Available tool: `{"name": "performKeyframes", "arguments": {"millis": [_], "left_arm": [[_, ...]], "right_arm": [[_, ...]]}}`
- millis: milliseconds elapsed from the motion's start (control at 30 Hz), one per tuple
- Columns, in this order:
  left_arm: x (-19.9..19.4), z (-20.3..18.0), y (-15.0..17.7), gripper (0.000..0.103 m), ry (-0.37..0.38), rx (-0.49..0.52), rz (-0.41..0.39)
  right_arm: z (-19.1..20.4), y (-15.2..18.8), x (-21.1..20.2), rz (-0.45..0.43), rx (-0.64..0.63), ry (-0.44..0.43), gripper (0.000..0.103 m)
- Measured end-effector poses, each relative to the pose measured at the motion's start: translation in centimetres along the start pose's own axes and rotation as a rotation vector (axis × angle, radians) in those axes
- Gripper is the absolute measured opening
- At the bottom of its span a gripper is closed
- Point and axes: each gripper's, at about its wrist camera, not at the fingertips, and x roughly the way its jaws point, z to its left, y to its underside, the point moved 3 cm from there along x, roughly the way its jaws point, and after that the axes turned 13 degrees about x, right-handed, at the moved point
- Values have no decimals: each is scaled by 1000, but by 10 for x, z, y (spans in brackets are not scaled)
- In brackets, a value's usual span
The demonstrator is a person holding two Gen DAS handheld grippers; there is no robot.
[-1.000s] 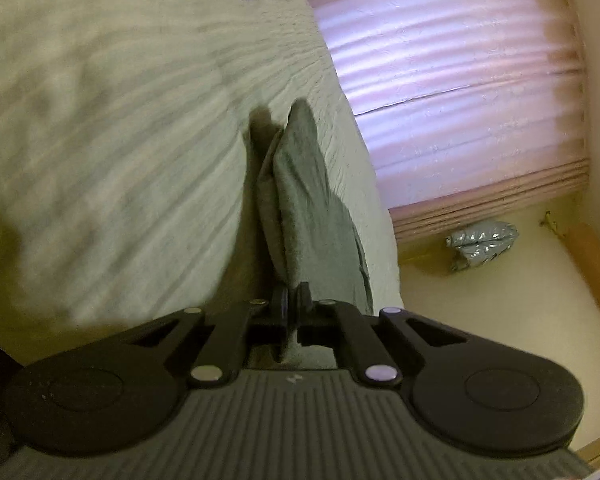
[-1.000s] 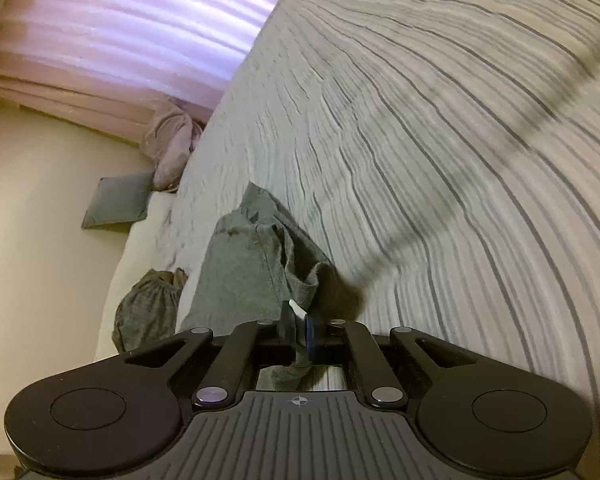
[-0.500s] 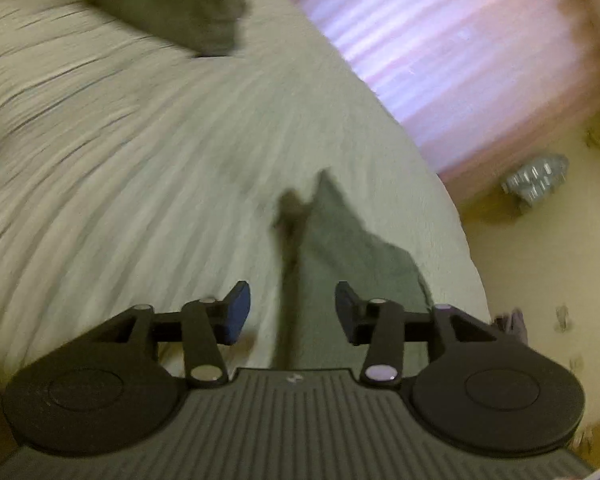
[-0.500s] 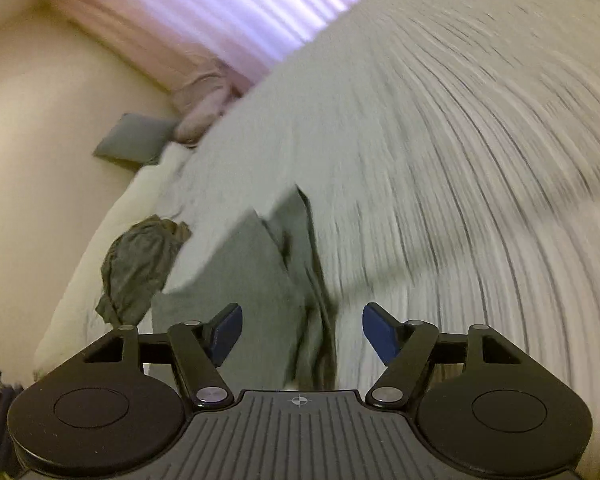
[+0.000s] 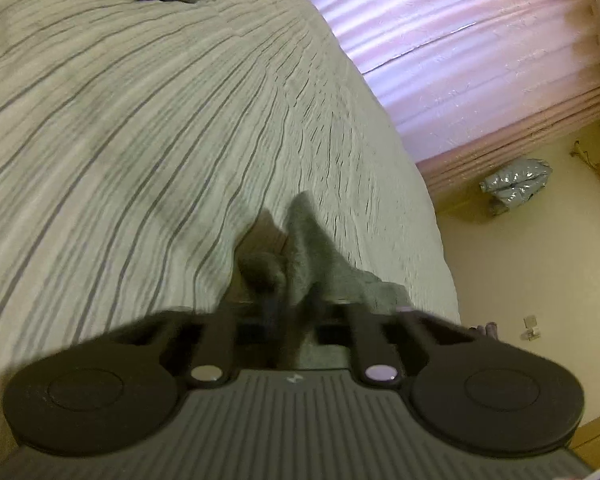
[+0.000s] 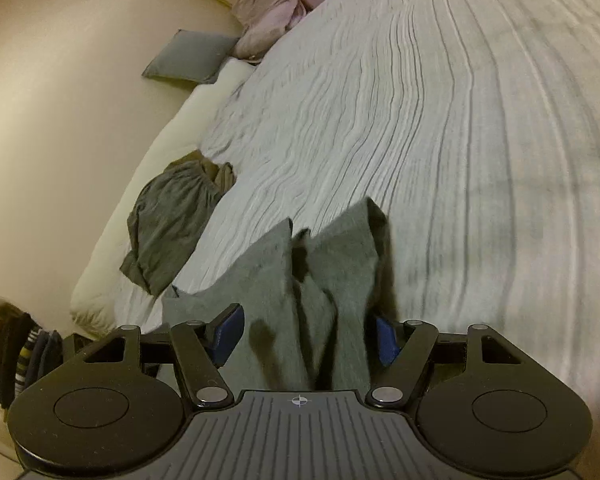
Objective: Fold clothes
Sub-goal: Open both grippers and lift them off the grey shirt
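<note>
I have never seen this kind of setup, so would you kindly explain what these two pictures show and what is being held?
No robot here: a person holds a two-finger gripper in each hand, each carrying a fisheye camera looking along its fingers. One picture is from the left tool, one from the right. Both look down on a bed with a striped cover. The left gripper appears shut on a grey garment, though blur makes that uncertain. The right gripper is open, its blue pads either side of the same cloth. Another crumpled garment lies near the bed's edge, with pillows beyond.

A striped bedspread (image 5: 148, 120) covers the bed beside pink curtains (image 5: 460, 48) (backlit); cream floor (image 5: 520, 264), beige wall (image 6: 60, 92).
</note>
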Motion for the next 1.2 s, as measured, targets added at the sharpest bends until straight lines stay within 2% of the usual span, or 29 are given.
{"name": "performKeyframes", "arguments": {"millis": [33, 100, 167, 267, 333, 400, 433, 467, 500, 567, 600, 633, 667, 700, 767, 833, 900, 967, 1133, 1200], "left_arm": [[2, -2, -4, 5, 2, 21, -1], [5, -7, -11, 5, 7, 64, -4], [8, -15, -21, 5, 22, 111, -21], [23, -23, -34, 5, 27, 163, -32], [39, -21, -39, 10, -9, 161, -6], [46, -13, -42, 15, -73, 119, 21], [43, -11, -45, 16, -80, 104, 11], [36, -12, -48, 17, -106, 103, -13], [25, -16, -51, 19, -154, 126, -51], [5, -25, -58, 18, -244, 178, -122], [0, -37, -59, 15, -250, 228, -131], [6, -54, -54, 4, -225, 296, -101], [11, -70, -49, 1, -199, 363, -70], [17, -87, -44, 0, -172, 431, -40], [37, -114, -30, 0, -153, 565, 20], [62, -120, -16, 0, -194, 648, 63], [81, -105, -12, 0, -264, 683, 65], [95, -93, -14, 3, -286, 683, 46], [105, -74, -29, 3, -363, 683, -23], [102, -70, -34, 3, -374, 671, -33]], "right_arm": [[-3, -3, 4, 11, 19, 5, 8], [3, -4, 3, -5, -51, 11, 7], [11, -4, -5, -39, -109, 1, 7], [16, -11, -16, -119, -127, -8, 7], [16, -14, -18, -175, -133, 20, 8], [9, -17, -11, -207, -91, 99, 11], [6, -17, -6, -209, -88, 159, 20], [6, -15, -7, -235, -99, 217, 44], [7, -13, -10, -274, -112, 273, 56], [18, -9, -22, -377, -132, 356, 56], [26, -7, -29, -427, -143, 389, 56], [38, -3, -30, -455, -176, 390, 56], [52, 2, -29, -472, -219, 374, 55], [66, 6, -22, -463, -266, 361, 44], [92, 21, 11, -361, -390, 360, 30], [103, 36, 49, -292, -503, 400, 30], [105, 48, 83, -251, -589, 452, 30], [94, 45, 102, -287, -632, 530, 30], [55, 22, 93, -392, -613, 678, 30], [40, 17, 83, -379, -541, 624, 30]]}}
